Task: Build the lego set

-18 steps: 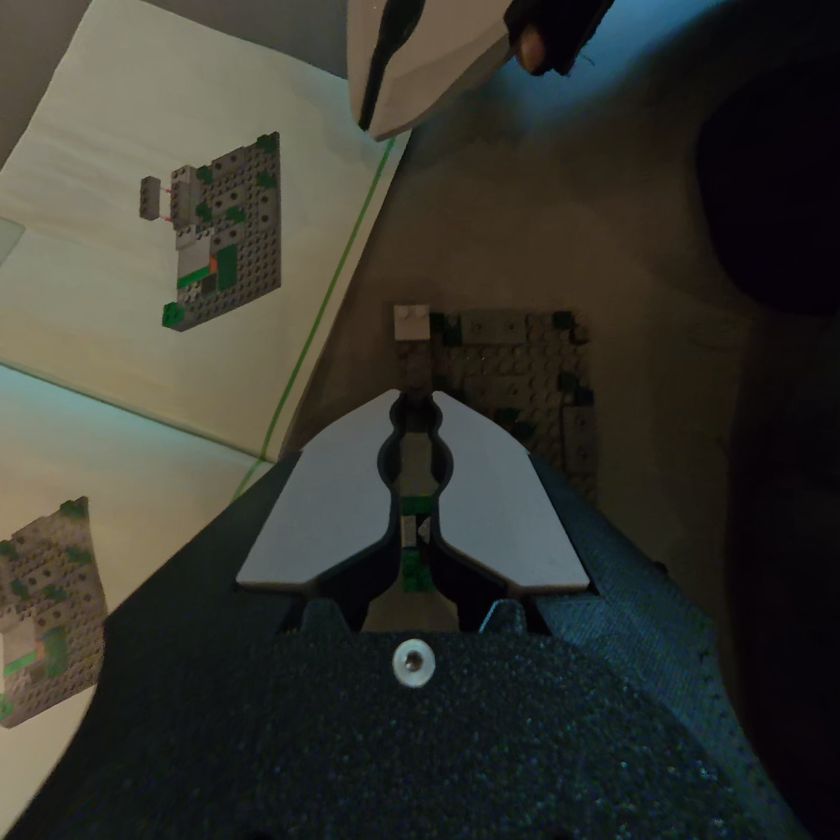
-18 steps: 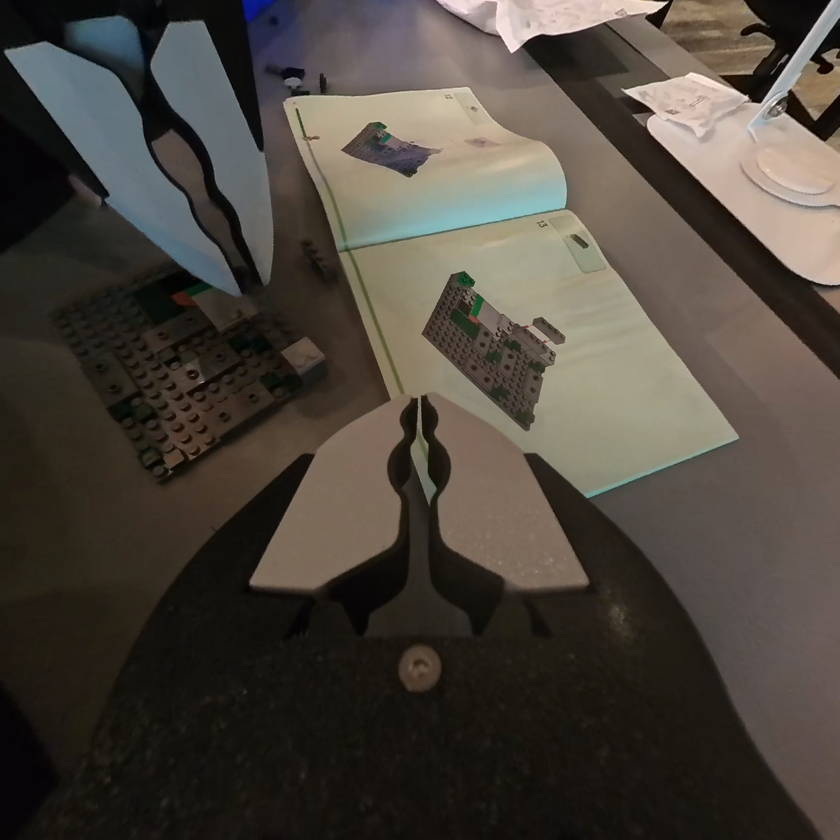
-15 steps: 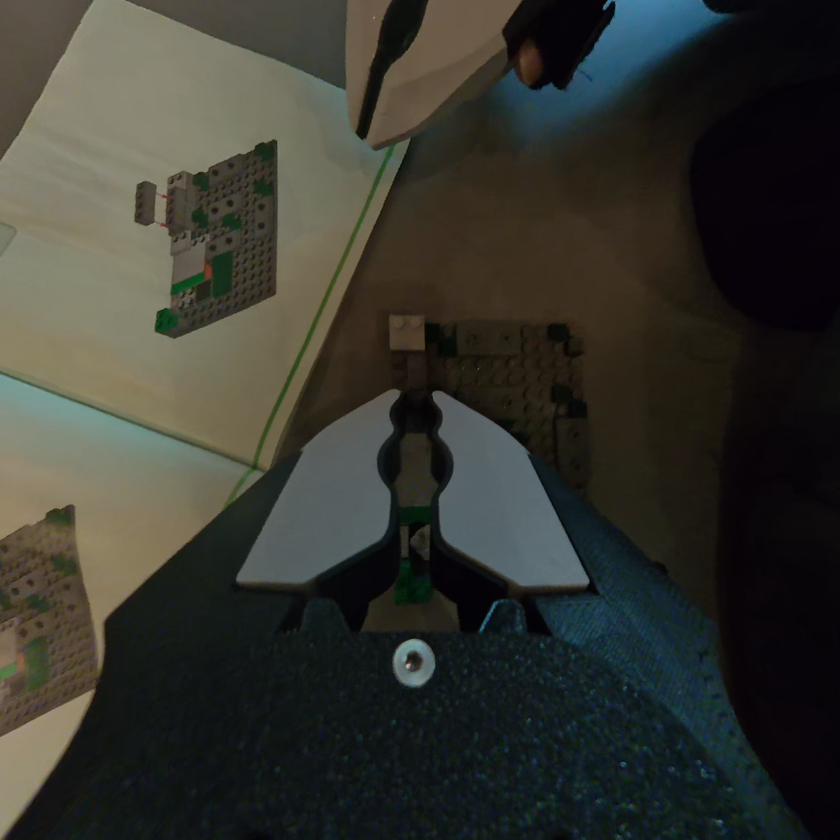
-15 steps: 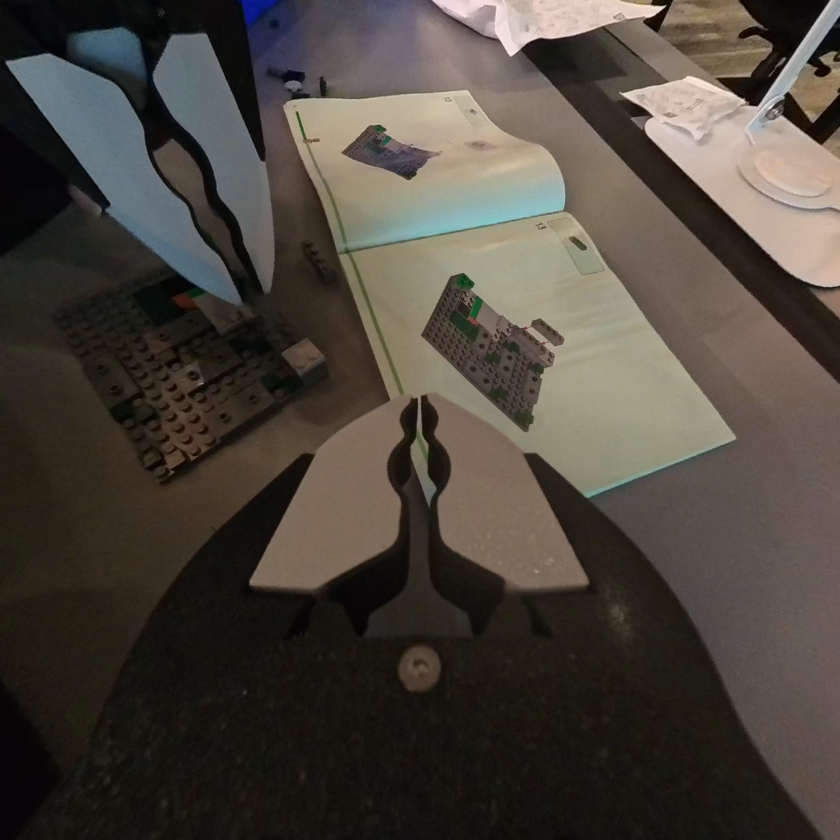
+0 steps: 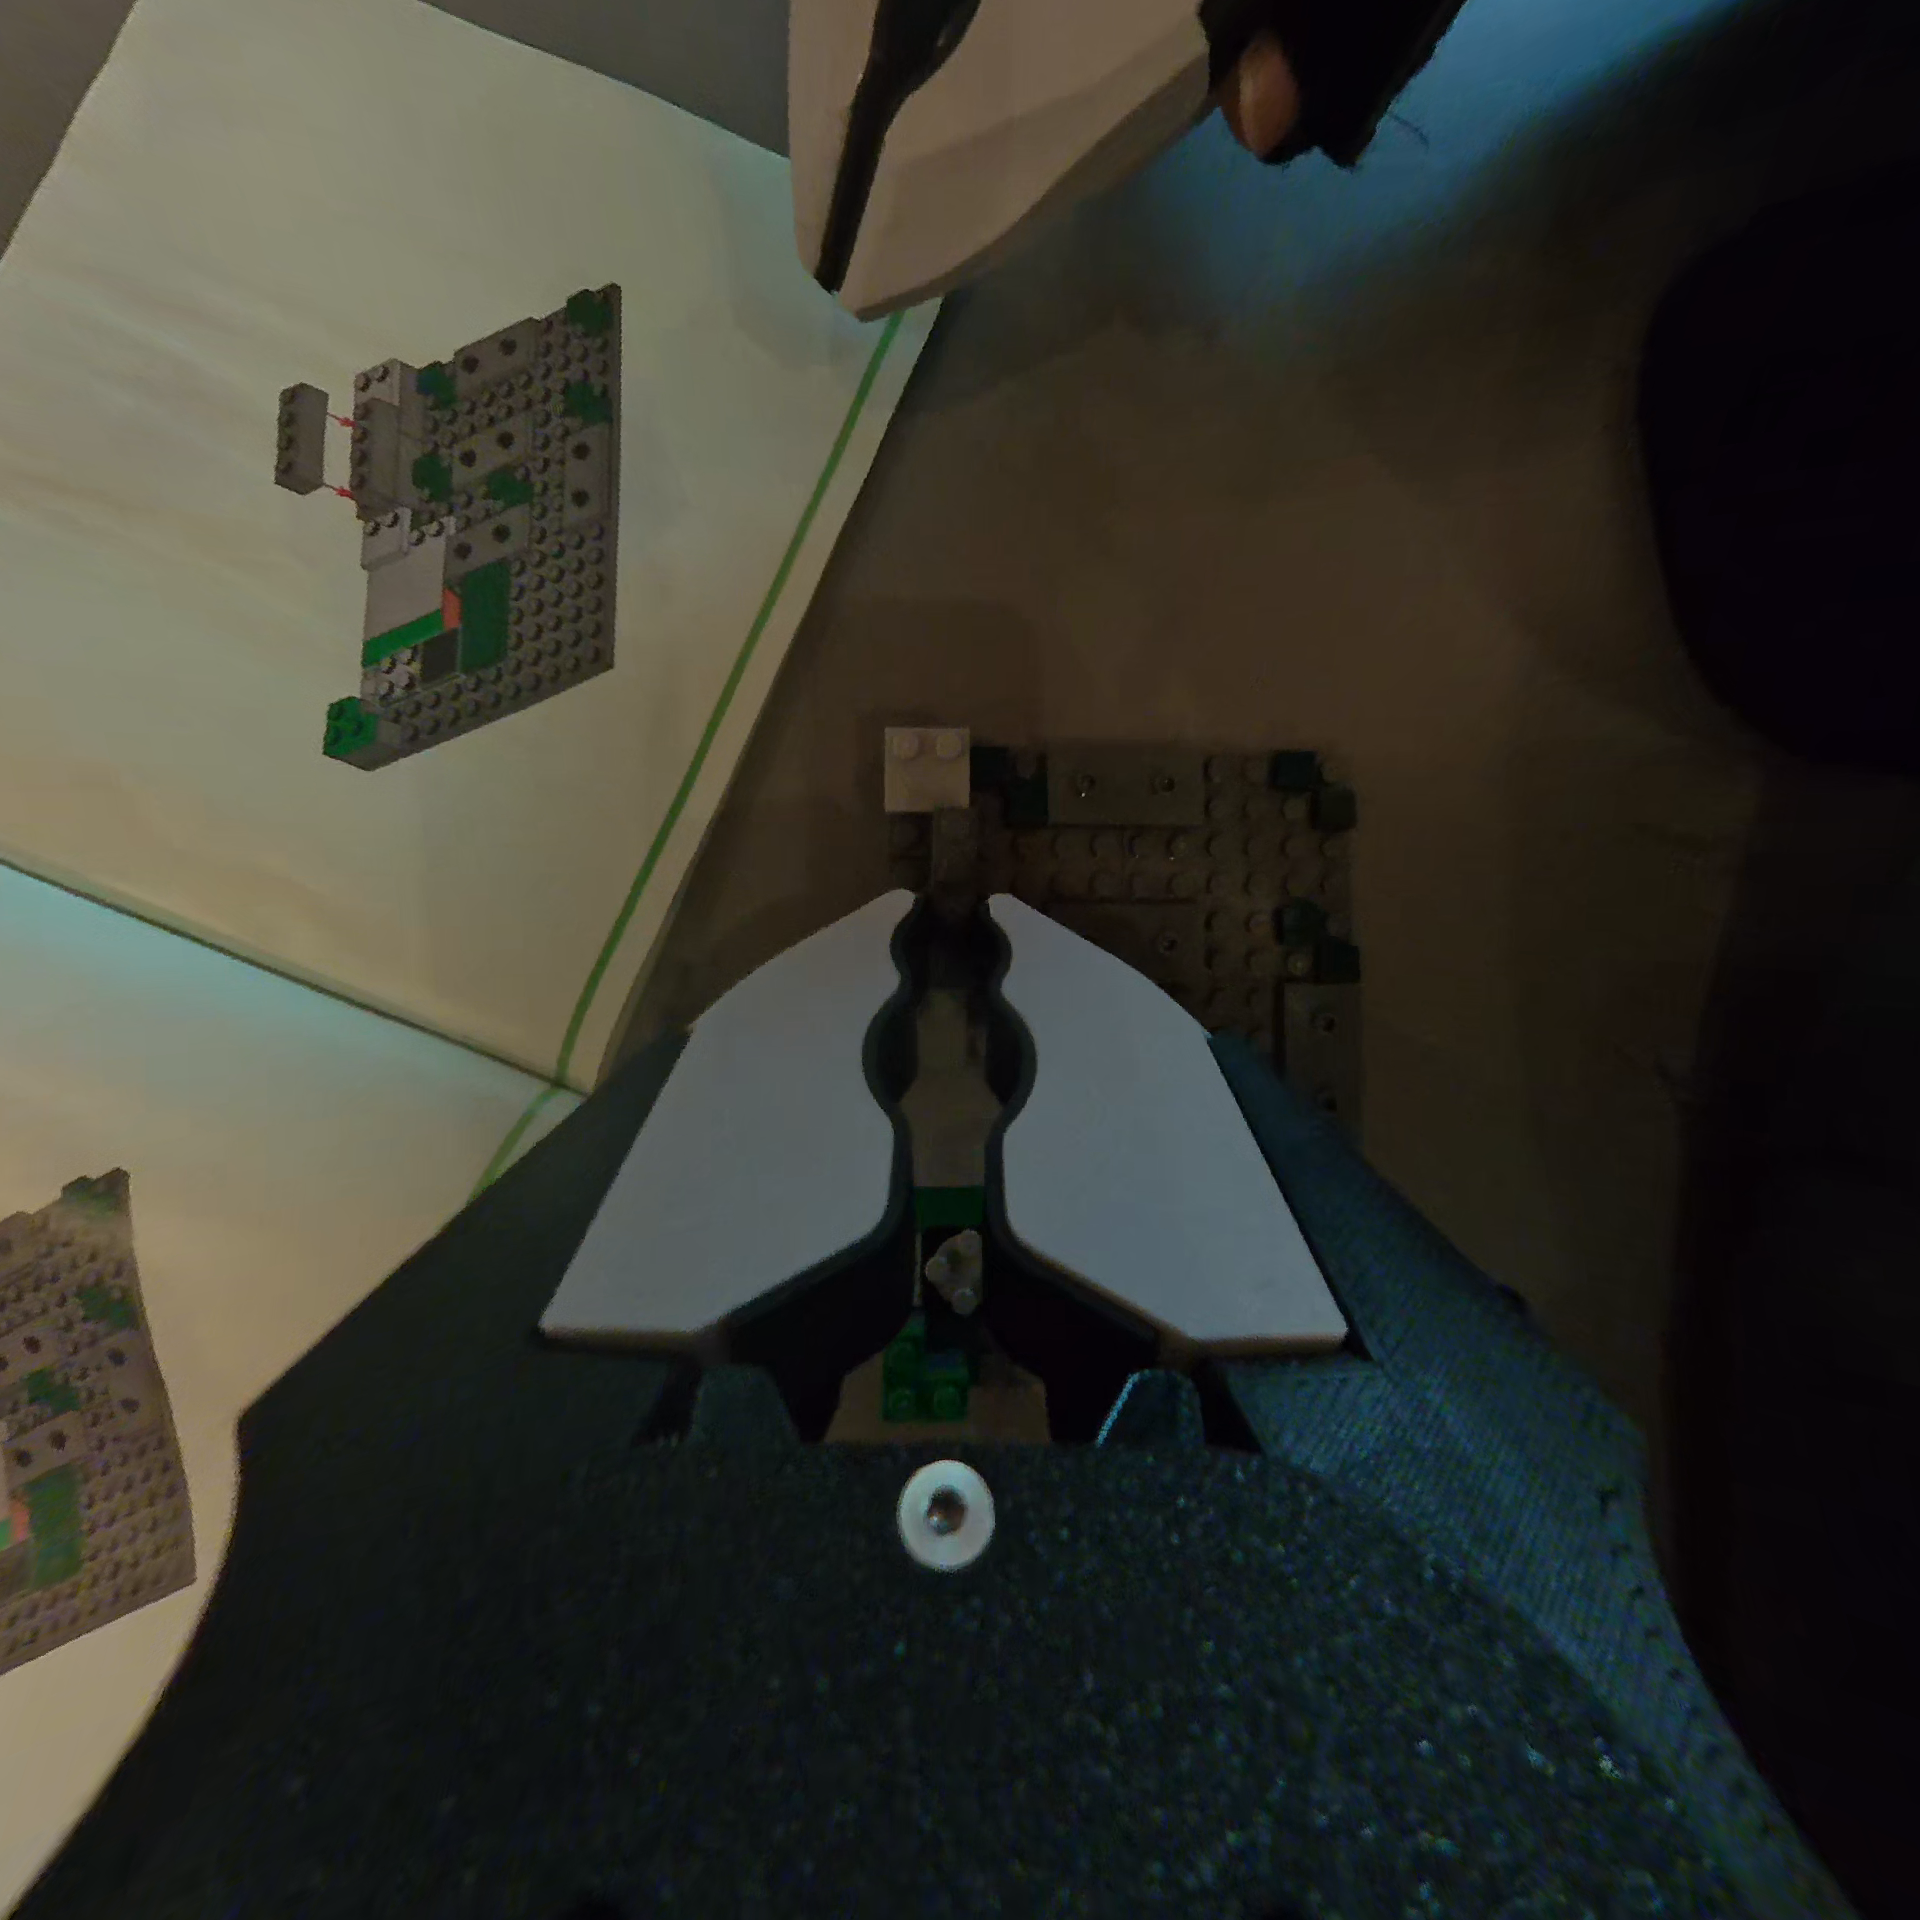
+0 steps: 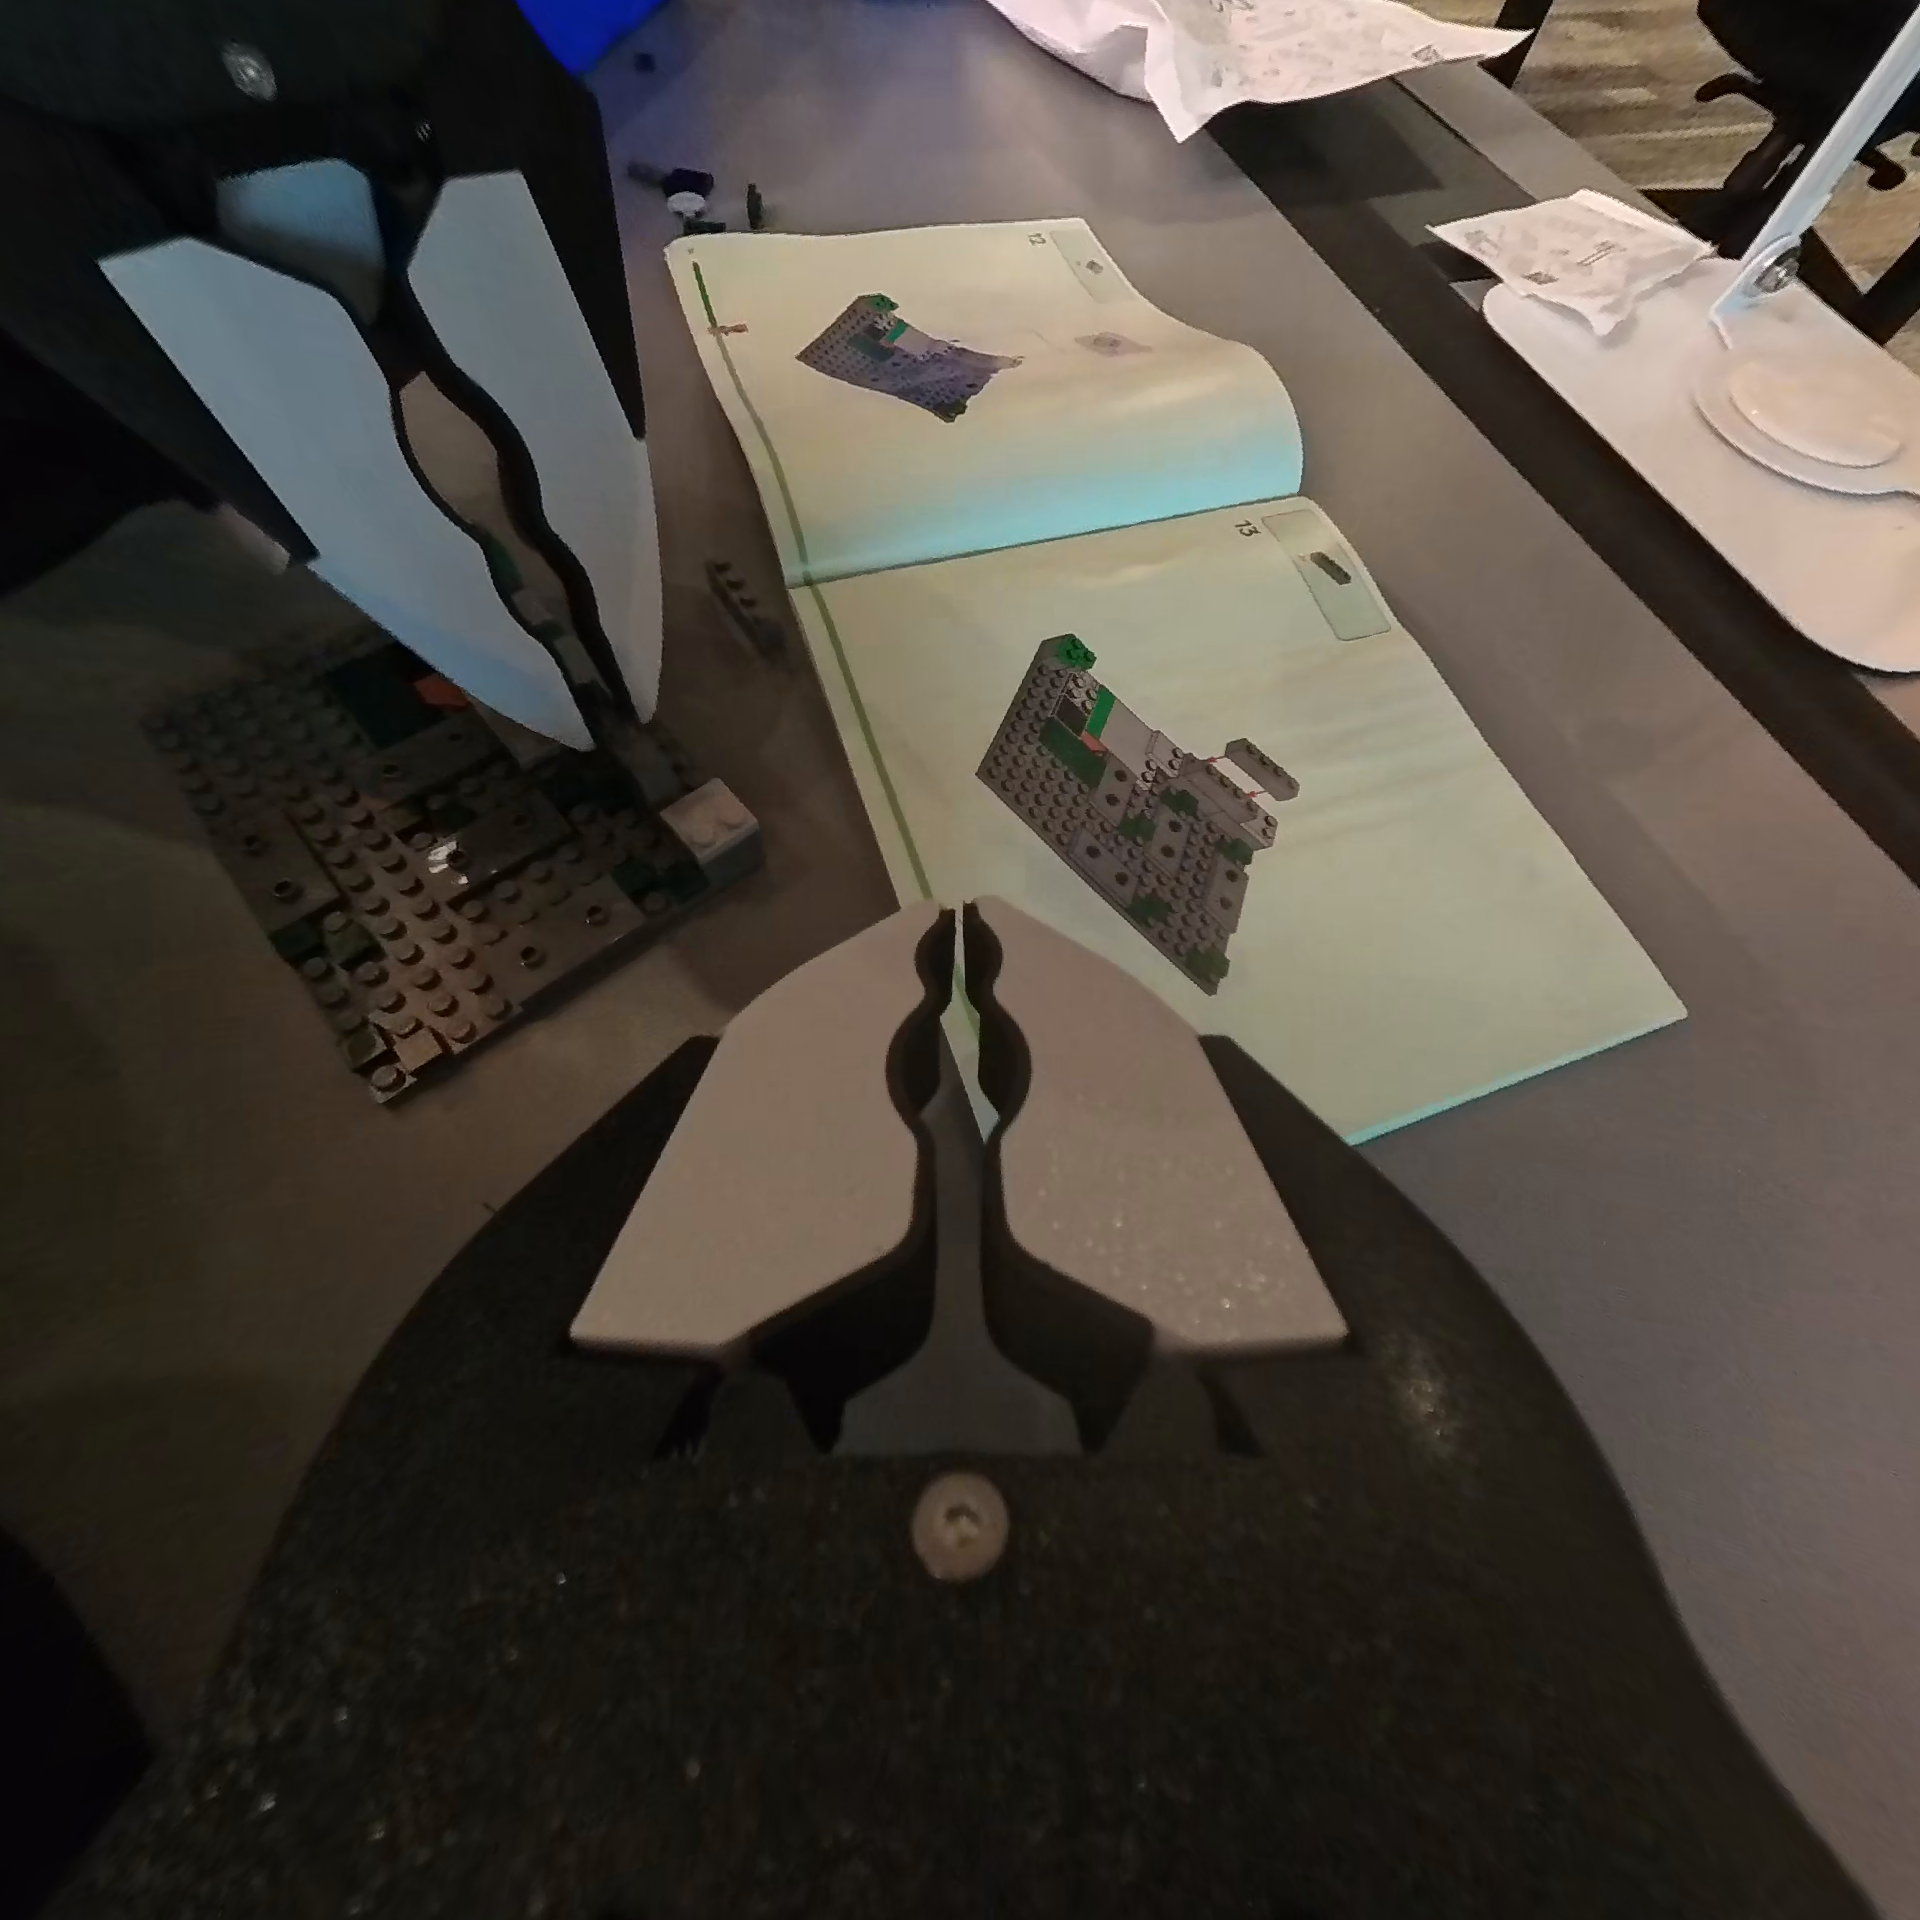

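Pressing: my left hand-held gripper (image 6: 597,727) pinches a dark grey brick (image 5: 951,842) onto the baseplate (image 6: 416,883).
Right hand-held gripper (image 6: 956,914): nearly closed, empty.
Risk: tilted brick misses studs; baseplate slides across surface (image 6: 1558,1299).

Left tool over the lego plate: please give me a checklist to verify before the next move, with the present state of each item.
1. The left tool grips the dark grey piece: ok.
2. The piece stands next to the light grey brick at the corner of the plate: ok.
3. The piece is pressed fully onto the studs: cannot tell.
4. The right tool is shut, empty and off the plate: ok.
5. The instruction booklet lies open and visible: ok.
6. The loose dark brick on the table is off the plate: ok.
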The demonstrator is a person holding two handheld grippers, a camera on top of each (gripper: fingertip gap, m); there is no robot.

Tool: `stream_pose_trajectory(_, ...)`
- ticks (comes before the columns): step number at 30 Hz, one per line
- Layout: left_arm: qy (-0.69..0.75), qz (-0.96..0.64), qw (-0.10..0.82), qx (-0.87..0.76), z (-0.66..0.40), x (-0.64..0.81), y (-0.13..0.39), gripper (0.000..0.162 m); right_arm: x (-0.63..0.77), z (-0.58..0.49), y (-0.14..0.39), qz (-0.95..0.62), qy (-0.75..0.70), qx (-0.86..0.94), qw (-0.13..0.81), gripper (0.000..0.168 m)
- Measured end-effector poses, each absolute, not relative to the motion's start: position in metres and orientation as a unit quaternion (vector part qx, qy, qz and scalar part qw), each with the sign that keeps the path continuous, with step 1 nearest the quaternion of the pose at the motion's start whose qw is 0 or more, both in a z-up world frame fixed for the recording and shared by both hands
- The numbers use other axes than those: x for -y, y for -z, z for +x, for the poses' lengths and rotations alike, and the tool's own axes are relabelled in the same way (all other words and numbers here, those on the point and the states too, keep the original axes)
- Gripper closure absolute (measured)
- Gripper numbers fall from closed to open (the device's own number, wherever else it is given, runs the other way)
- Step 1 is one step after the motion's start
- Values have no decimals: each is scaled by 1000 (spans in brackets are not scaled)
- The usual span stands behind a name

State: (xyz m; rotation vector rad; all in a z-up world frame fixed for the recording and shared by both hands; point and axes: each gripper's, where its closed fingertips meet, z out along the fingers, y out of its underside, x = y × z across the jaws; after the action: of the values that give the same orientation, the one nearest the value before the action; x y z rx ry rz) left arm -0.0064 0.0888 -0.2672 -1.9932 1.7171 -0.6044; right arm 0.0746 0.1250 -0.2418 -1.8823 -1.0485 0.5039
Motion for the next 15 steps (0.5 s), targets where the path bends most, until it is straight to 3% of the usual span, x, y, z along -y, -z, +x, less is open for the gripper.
stream_pose_trajectory(15, 219, -723, 219, -618, -5, -89, 269, 154, -124, 73, 242, -760, -205, 426, 447, 167)
